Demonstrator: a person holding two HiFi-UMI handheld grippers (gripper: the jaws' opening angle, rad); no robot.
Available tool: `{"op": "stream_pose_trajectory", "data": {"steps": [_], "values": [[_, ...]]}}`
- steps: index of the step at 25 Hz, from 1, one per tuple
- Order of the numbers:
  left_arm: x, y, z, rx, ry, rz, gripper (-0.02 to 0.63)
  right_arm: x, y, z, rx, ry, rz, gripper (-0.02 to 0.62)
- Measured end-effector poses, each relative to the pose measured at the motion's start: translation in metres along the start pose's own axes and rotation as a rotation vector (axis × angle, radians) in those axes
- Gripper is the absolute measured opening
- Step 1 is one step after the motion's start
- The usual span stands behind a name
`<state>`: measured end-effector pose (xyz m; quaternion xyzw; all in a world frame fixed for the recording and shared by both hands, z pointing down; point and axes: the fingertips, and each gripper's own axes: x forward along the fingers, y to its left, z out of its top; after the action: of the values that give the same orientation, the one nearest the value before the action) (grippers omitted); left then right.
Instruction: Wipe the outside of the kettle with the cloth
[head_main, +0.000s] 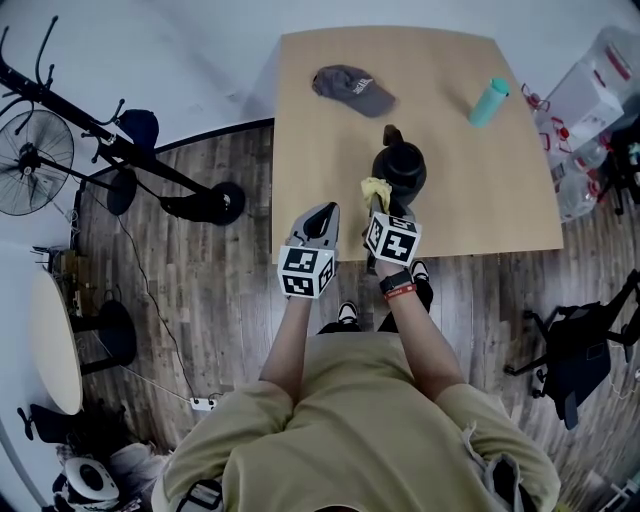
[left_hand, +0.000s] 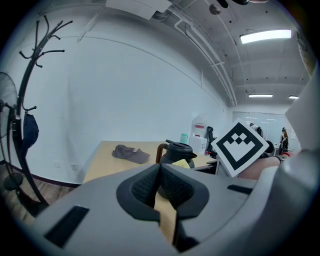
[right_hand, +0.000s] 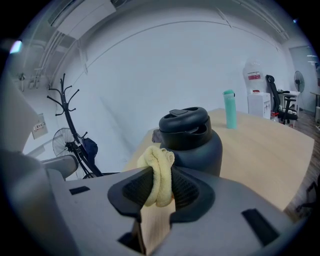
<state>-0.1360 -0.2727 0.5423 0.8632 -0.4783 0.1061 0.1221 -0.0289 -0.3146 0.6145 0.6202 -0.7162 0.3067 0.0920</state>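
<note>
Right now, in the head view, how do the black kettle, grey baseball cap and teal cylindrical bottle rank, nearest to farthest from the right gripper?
1. Black kettle, just ahead of the right gripper and its yellow cloth.
2. Grey cap, back left.
3. Teal bottle, back right.

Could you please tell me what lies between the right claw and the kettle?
Only the yellow cloth, pinched in the right claw, its bunched top just before the kettle; the right gripper view shows this best.

Grey cap (head_main: 353, 89), teal bottle (head_main: 488, 102)
</note>
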Motion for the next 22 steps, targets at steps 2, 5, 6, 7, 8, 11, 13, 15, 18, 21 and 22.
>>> {"op": "stream_pose_trajectory", "data": {"steps": [2,5,6,7,8,11,13,15,18,21,22], "values": [[0.004,-0.004,0.0,0.0,0.001,-0.003,0.023,-0.003,-0.004,0.0,-0.003,0.002,0.009,0.117],[0.011,-0.012,0.003,0.002,-0.002,-0.01,0.025,-0.007,-0.009,0.0,-0.009,0.005,0.022,0.117],[0.013,-0.015,0.004,0.004,-0.001,-0.013,0.025,-0.009,-0.011,0.0,-0.01,0.006,0.027,0.117],[0.015,-0.019,0.004,0.006,0.0,-0.016,0.023,-0.011,-0.014,0.0,-0.012,0.006,0.03,0.117],[0.018,-0.022,0.004,0.009,0.002,-0.019,0.025,-0.013,-0.017,0.001,-0.013,0.006,0.034,0.117],[0.023,-0.03,0.002,0.013,0.006,-0.027,0.025,-0.018,-0.024,0.001,-0.014,0.002,0.041,0.117],[0.027,-0.033,0.001,0.014,0.011,-0.028,0.023,-0.021,-0.03,0.002,-0.015,0.002,0.043,0.117],[0.031,-0.036,0.0,0.013,0.017,-0.029,0.024,-0.023,-0.036,0.003,-0.017,0.002,0.043,0.117],[0.036,-0.043,0.001,0.013,0.016,-0.033,0.025,-0.028,-0.045,0.004,-0.024,0.0,0.039,0.117],[0.042,-0.051,0.004,0.017,0.013,-0.041,0.024,-0.034,-0.056,0.005,-0.03,-0.004,0.03,0.117],[0.044,-0.053,0.004,0.018,0.014,-0.043,0.025,-0.035,-0.061,0.006,-0.03,-0.005,0.025,0.117]]}}
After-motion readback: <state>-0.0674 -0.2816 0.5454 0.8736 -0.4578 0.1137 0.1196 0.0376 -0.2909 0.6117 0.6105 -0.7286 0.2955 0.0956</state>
